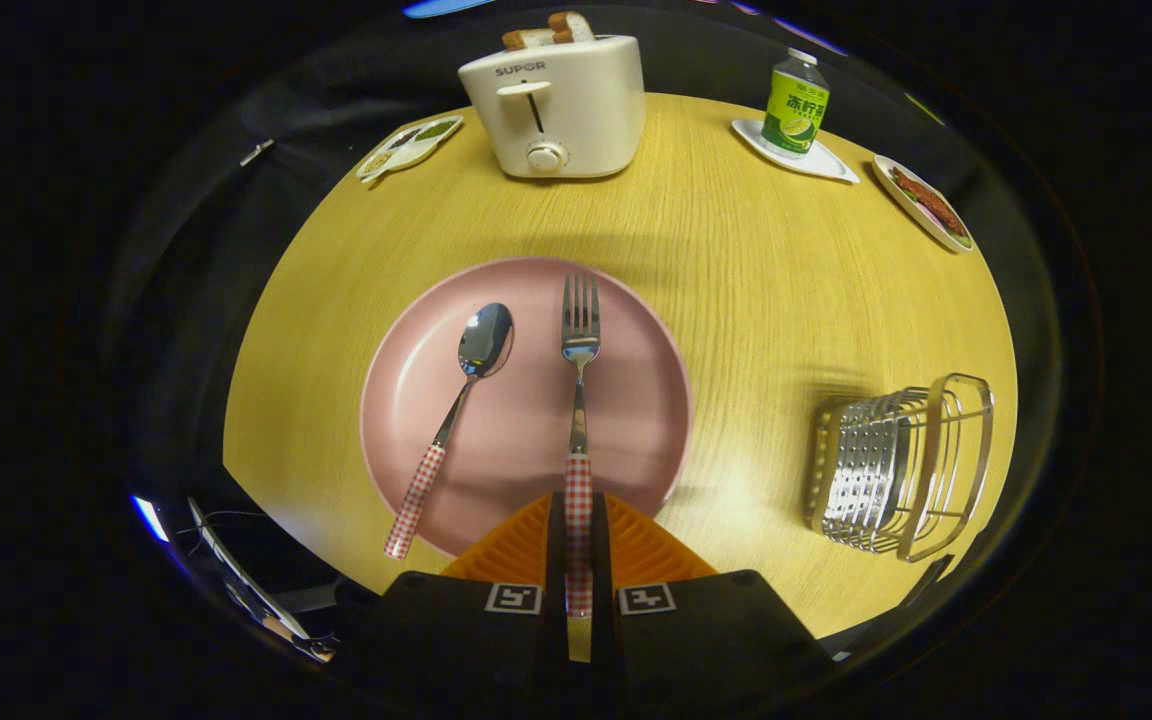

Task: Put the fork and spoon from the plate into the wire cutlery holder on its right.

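The pink plate [406, 400] holds the spoon [456, 400] and fork [579, 400]. The fork's checked handle is seemingly clamped between the gripper [578, 520] fingers. The wire cutlery holder [896, 465] stands empty to the right; a toaster [556, 105] is seen beyond.

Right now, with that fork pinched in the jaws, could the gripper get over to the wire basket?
Probably yes. The gripper is shut on the fork handle, and the wire cutlery holder stands apart from the plate with only bare table between; the spoon lies on the other side.
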The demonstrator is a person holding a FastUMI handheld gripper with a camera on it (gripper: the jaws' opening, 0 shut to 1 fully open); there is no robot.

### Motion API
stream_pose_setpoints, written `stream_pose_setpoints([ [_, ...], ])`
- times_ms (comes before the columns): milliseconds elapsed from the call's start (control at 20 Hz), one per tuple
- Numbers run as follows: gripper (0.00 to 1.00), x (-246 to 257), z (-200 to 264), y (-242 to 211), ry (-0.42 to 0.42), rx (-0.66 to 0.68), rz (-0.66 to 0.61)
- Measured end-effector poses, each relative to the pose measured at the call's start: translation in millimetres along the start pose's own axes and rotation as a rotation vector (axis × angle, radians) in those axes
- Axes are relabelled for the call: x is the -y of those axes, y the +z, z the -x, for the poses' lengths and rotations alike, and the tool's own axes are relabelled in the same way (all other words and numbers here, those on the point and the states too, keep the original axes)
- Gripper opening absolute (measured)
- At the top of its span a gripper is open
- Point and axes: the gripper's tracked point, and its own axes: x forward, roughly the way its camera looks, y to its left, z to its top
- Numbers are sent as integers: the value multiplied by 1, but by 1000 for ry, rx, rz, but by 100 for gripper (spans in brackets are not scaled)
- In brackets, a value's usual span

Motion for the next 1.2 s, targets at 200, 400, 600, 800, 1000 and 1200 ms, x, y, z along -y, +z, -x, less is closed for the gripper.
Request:
stream_pose_setpoints([
  [200,13,19,51,-4,46,7,62],
  [400,13,55,102,-26,35,9,166],
  [600,13,110,139,-44,-15,-34,271],
  [800,13,148,167,-50,2,-108,269],
  [1000,13,188,175,-40,-27,-207,314],
  [1200,13,194,166,-34,5,-367,303],
])
